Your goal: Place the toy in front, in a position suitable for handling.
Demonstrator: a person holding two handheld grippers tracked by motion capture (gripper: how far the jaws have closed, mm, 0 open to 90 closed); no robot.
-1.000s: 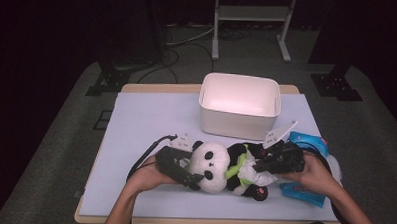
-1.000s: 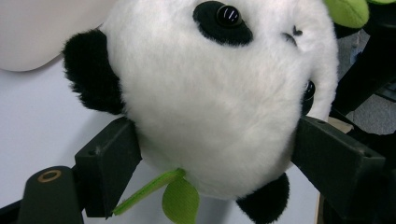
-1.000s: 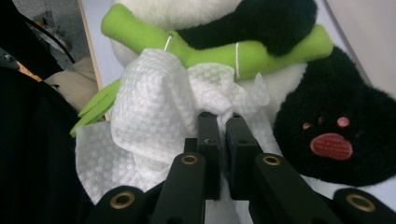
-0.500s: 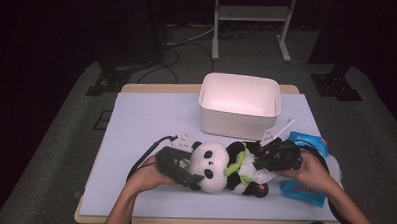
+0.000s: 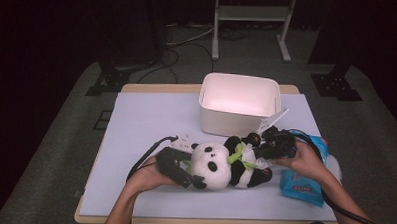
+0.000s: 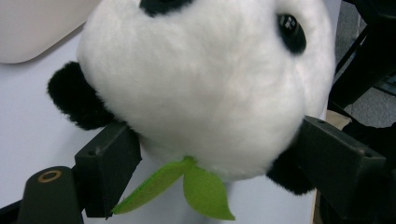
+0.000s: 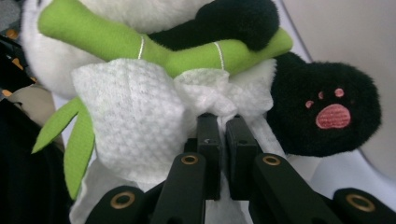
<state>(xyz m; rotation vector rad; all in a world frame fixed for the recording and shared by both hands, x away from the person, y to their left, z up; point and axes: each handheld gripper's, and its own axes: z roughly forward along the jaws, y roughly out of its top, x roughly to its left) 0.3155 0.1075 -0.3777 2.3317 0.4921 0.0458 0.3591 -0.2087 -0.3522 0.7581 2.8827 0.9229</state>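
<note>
Left tool (image 6: 210,154) clamping panda (image 5: 224,165) head, right tool (image 7: 223,128) pinching wipe (image 7: 135,112) at its belly

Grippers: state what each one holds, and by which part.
Left gripper clamps the panda plush across its head. Right gripper pinches a white wipe by a bunched fold, against the panda's belly.

The panda (image 5: 224,165) is lying on the table (image 5: 146,120), just in front of the bin (image 5: 239,103). The left gripper (image 5: 191,178) is sitting at the panda's left, around its head; the right gripper (image 5: 257,153) at its right, with the wipe (image 7: 135,116) lying against its belly. The packet (image 5: 304,183) is lying right of the panda.
</note>
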